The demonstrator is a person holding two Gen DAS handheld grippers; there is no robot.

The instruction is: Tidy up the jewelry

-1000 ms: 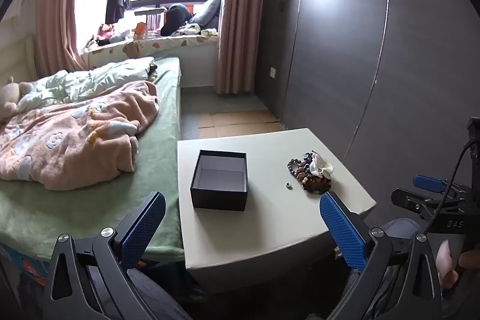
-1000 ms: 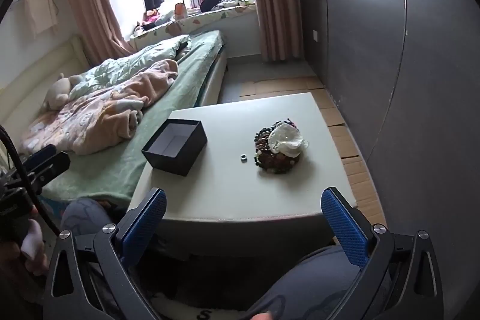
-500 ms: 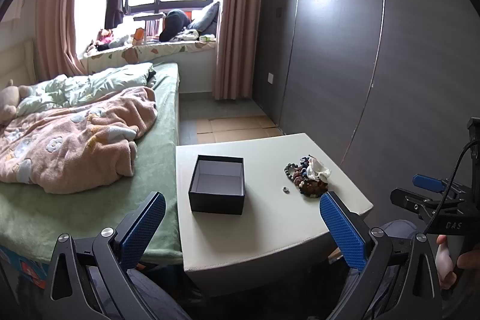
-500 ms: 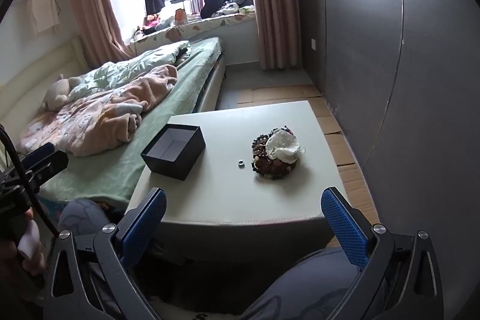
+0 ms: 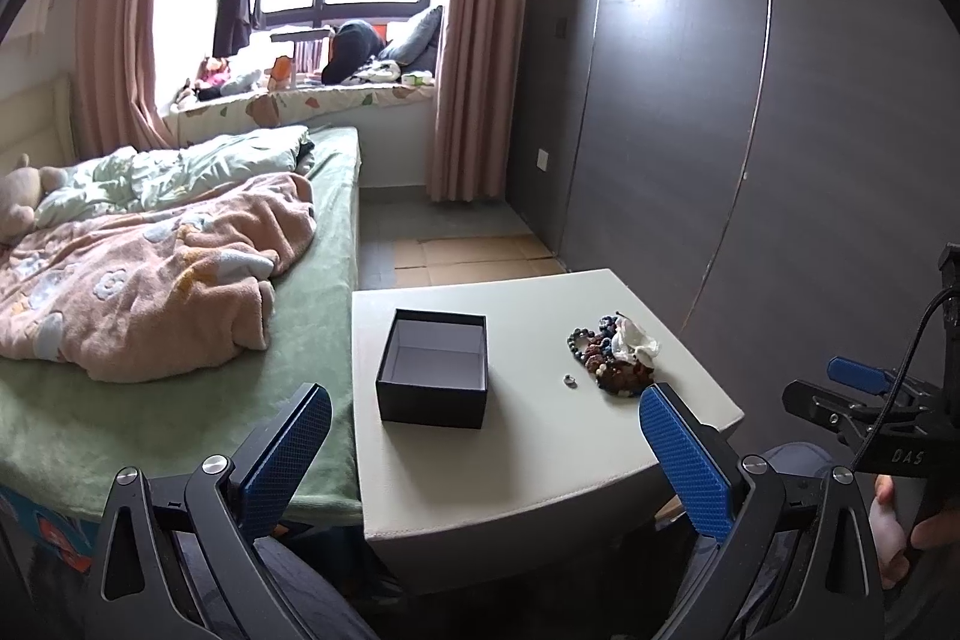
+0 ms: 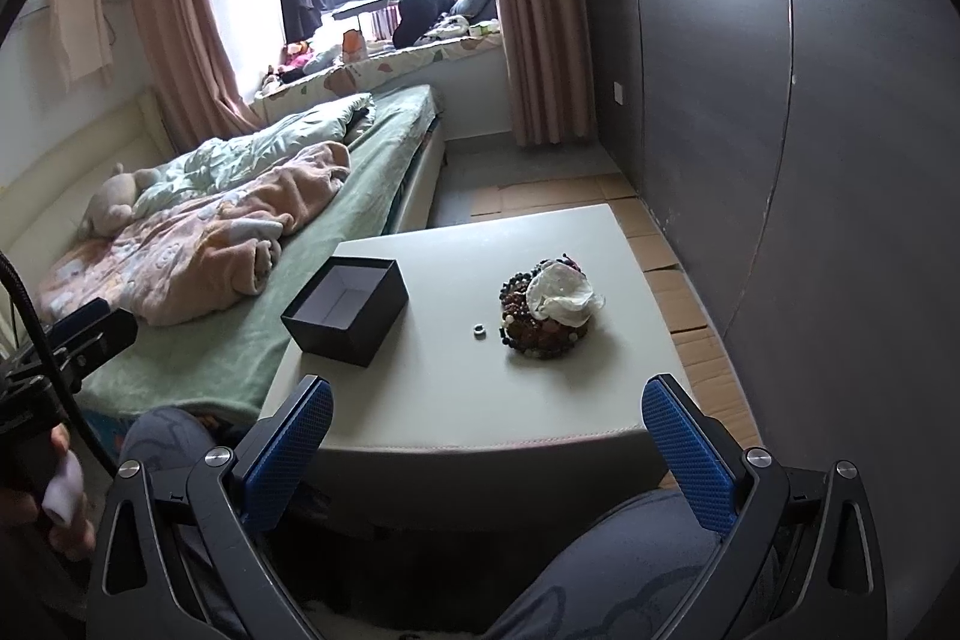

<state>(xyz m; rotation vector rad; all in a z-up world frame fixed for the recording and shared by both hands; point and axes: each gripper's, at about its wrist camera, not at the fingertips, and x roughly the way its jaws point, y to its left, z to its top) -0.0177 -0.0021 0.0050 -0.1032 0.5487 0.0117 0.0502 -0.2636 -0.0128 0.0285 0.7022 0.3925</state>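
On the table (image 6: 456,400), the jewelry pile (image 6: 543,307) lies right of the black box (image 6: 345,310), nearer the right gripper (image 6: 487,454); both it and the left gripper (image 5: 483,460) are wide open, holding nothing.

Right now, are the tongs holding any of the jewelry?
No. Both the left tongs and right tongs are open and hold nothing; the heap of beaded bracelets lies on the pale square table.

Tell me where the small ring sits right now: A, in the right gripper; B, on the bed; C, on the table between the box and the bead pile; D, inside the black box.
C: the small ring lies on the table, between the black box and the bead pile, touching neither.
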